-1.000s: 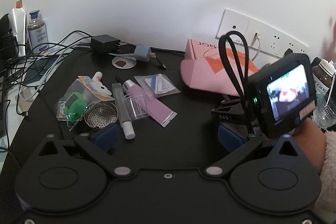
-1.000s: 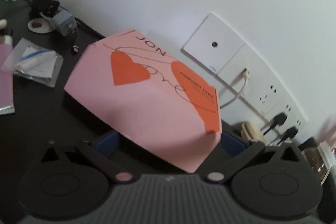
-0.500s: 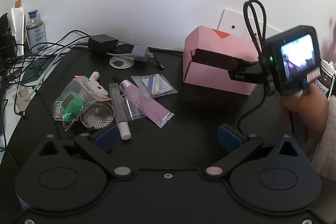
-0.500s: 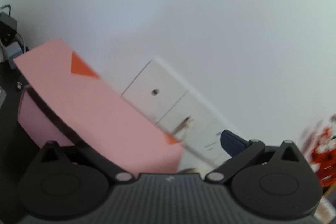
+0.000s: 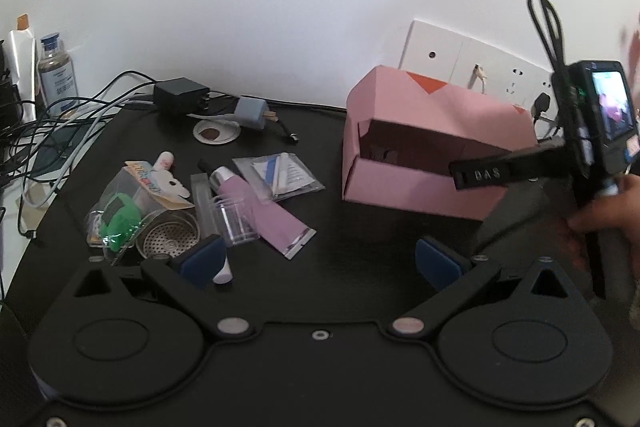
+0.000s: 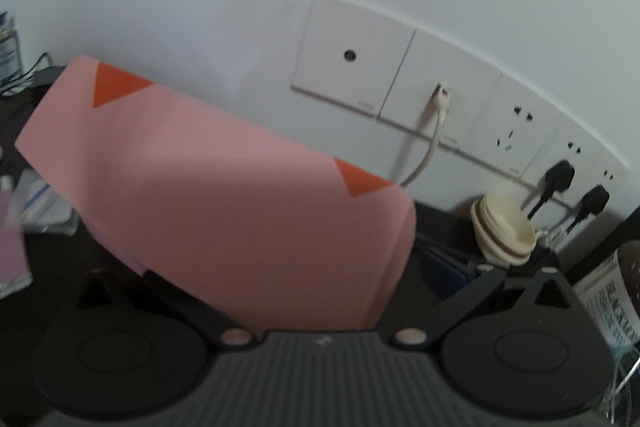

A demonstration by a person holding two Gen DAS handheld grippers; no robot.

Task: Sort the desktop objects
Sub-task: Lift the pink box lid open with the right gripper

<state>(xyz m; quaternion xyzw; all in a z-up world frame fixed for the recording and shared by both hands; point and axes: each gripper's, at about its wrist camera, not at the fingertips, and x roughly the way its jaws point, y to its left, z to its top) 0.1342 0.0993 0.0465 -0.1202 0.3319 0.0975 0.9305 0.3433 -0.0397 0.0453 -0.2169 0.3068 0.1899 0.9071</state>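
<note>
A pink cardboard box point(image 5: 404, 183) with orange hearts stands at the right of the black desk point(image 5: 360, 227), its lid point(image 6: 224, 187) raised. One black finger point(image 5: 500, 173) of my right gripper reaches under that lid and props it up. My right gripper point(image 6: 288, 267) is open, its left finger hidden beneath the lid. A heap of small items lies at the left: a lilac tube point(image 5: 264, 211), a clear jar point(image 5: 236, 223), a metal strainer point(image 5: 168, 235), a green item in a bag point(image 5: 118, 219) and sachets point(image 5: 280, 175). My left gripper point(image 5: 320, 261) hovers open and empty near the desk's front.
Chargers point(image 5: 180, 99) and tangled cables point(image 5: 60, 123) fill the back left, beside a small bottle point(image 5: 58, 75). Wall sockets point(image 6: 400, 83) with plugs run behind the box. Stacked cream lids point(image 6: 504, 231) and a labelled bottle point(image 6: 612, 291) stand right of the box. A hand point(image 5: 604, 223) holds the right gripper.
The right gripper has swung the pink box's lid up and back, so the box stands open toward the left gripper. The left gripper has barely moved.
</note>
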